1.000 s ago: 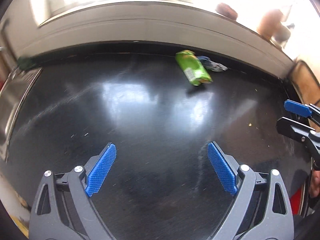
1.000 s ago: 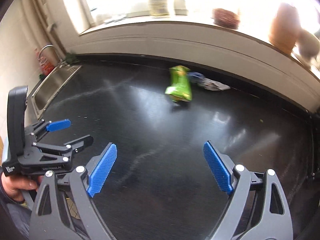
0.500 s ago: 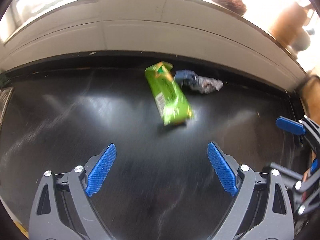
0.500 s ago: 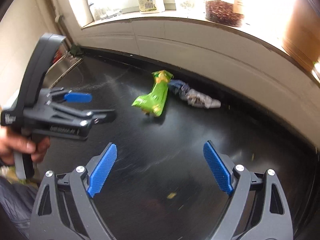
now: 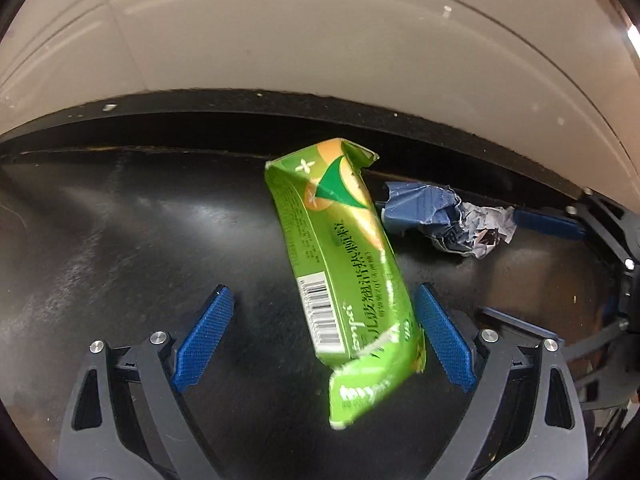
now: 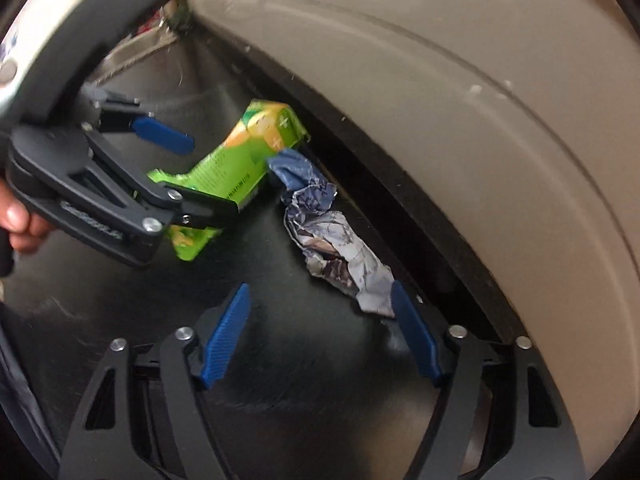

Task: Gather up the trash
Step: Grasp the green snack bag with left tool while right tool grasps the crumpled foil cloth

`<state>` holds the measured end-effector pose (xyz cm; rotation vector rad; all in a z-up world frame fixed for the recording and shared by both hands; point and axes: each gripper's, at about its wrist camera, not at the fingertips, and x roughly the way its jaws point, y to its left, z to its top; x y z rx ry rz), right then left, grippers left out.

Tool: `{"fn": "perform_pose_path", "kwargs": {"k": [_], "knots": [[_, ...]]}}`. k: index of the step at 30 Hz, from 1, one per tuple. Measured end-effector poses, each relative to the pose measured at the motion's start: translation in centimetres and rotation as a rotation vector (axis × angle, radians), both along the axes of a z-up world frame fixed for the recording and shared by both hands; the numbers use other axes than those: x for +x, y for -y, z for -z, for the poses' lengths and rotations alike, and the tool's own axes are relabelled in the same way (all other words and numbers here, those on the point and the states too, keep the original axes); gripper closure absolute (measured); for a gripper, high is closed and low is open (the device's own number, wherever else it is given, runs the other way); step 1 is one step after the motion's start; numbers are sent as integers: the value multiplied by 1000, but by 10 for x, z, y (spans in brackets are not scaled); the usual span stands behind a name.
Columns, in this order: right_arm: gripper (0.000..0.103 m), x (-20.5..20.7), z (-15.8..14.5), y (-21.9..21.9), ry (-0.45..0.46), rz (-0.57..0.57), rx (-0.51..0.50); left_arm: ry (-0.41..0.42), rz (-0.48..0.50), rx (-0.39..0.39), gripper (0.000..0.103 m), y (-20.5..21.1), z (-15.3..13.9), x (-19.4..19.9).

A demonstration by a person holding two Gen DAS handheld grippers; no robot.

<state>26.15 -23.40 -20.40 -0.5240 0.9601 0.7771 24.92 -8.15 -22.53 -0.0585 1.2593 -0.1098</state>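
Both hand-held grippers have closed in on the trash since half a second ago, when the pieces lay well ahead of them. Now the left hand-held gripper (image 5: 322, 334) stands wide open with the green wrapper (image 5: 344, 264) running up the middle of the frame between its pads, its near end just beside the right-hand pad; nothing is gripped yet. Likewise wide open and empty, the right hand-held gripper (image 6: 320, 330) straddles the near tip of the crumpled foil wrapper (image 6: 332, 240), which touches the green one at frame centre. Both rest on the black surface (image 5: 120, 240) by the pale wall (image 5: 320, 40). They look light, thin and crushable, probably slick; pinching across the green wrapper's lower body seems safest.
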Motion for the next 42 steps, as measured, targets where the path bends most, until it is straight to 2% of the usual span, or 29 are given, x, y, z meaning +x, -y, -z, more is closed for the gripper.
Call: {"fn": "perform_pose_path", "kwargs": {"k": [2, 3, 5, 7, 8, 9, 11, 12, 14, 17, 18, 19, 21, 24, 27, 32, 37, 42], "knots": [[35, 4, 3, -3, 14, -12, 4, 9, 2, -1, 15, 0, 2, 2], [39, 6, 3, -3, 19, -10, 9, 18, 5, 0, 18, -1, 2, 3], [47, 11, 2, -3, 22, 4, 21, 36, 24, 14, 29, -1, 1, 3], [61, 13, 1, -6, 36, 8, 9, 43, 46, 9, 57, 0, -3, 0], [63, 15, 0, -8, 47, 11, -3, 38, 50, 8, 57, -2, -4, -1], [64, 16, -1, -10, 62, 17, -16, 36, 47, 3, 62, -5, -6, -4], [58, 16, -4, -13, 75, 22, -16, 39, 36, -8, 63, -10, -11, -11], [49, 14, -6, -16, 90, 19, -19, 44, 37, -7, 63, -12, -13, -14], [49, 12, -7, -23, 113, -7, -35, 50, 50, 5, 64, -14, -15, -19], [50, 17, 4, -33, 81, -20, -68, 62, 55, 8, 67, -16, -15, -24], [57, 18, 6, -34, 89, -15, -75, 64, 58, 11, 69, -17, -15, -26], [71, 19, 6, -35, 89, -1, -78, 69, 63, 15, 69, -19, -17, -31], [80, 21, -2, -31, 47, 62, -45, 93, 77, 27, 70, -21, -27, -44], [85, 10, -18, -19, 11, 151, 7, 133, 107, 54, 70, -22, -46, -63], [85, -21, -40, -4, 9, 234, 48, 155, 131, 67, 70, -23, -61, -97], [85, -101, -64, 14, 5, 343, 88, 169, 163, 67, 70, -31, -75, -160], [85, -169, -68, 12, -27, 416, 107, 163, 207, 68, 70, -36, -72, -209], [85, -213, -70, 11, -46, 458, 108, 166, 220, 56, 70, -43, -69, -232]]}}
